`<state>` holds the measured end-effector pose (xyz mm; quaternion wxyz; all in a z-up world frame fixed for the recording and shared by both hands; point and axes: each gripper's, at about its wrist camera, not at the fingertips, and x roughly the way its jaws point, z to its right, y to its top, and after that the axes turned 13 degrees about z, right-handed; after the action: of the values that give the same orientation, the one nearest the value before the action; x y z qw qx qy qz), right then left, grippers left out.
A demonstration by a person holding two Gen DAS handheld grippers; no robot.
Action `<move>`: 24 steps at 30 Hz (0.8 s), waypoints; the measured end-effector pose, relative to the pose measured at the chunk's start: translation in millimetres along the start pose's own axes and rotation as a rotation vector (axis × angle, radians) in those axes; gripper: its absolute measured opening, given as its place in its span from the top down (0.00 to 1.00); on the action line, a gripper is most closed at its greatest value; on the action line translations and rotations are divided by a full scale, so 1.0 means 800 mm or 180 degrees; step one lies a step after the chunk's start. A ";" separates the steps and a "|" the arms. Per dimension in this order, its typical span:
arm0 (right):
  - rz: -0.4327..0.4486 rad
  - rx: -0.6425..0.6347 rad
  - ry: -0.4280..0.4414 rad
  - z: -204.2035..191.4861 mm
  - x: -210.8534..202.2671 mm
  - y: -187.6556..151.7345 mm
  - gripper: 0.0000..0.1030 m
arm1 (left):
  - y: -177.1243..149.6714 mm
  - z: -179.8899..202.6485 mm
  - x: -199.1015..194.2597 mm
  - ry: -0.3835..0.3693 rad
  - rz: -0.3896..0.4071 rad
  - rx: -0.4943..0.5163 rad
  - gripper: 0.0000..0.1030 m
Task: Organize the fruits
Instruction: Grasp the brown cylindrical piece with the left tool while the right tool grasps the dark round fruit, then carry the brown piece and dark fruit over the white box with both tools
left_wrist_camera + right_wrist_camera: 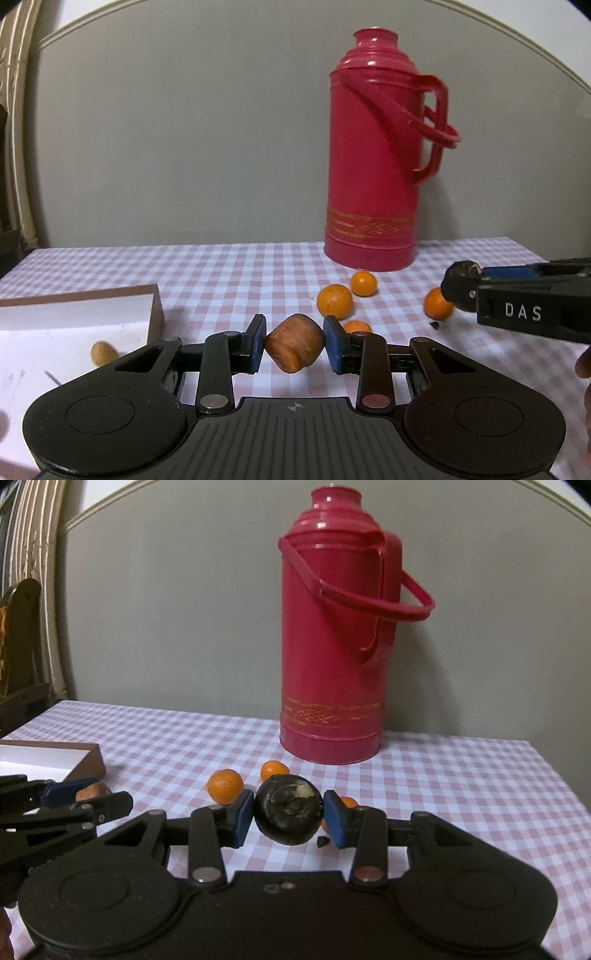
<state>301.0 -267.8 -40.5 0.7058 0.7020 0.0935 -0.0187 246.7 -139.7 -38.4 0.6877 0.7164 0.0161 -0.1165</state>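
Evidently both fruits are lifted for sorting: the left gripper (294, 348) clamps a wrinkled brown-orange fruit (295, 347), the right gripper (289, 819) a round black fruit (288, 814), presumably bound for the white shallow box (74, 325).

A plain grey-green wall (184, 129) fills the back of the room, with a pale moulding (110, 502) arching across its top in the fisheye view. At the far left hangs a striped curtain (40, 572), cream with darker bands, and below it stands dark wooden furniture (22, 635), only partly visible. The table (461, 794) runs up to the wall under a pink-and-white checked cloth. The light is soft and dim, and shadows are faint.
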 end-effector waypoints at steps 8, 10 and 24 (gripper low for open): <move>0.0063 -0.0050 -0.0011 -0.018 -0.060 -0.002 0.68 | 0.000 -0.006 -0.055 -0.0070 0.0086 0.0015 0.67; 0.0048 -0.0066 -0.0015 -0.023 -0.073 -0.003 0.68 | 0.001 -0.008 -0.068 -0.0070 0.0111 0.0028 0.67; 0.0108 -0.0281 0.0243 -0.089 -0.146 -0.007 0.68 | 0.004 -0.085 -0.159 0.0195 0.0231 0.0057 0.67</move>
<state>177.7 -209.6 -27.5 0.7322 0.6718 0.1092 0.0241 133.2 -54.8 -9.0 0.6842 0.7259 0.0101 -0.0696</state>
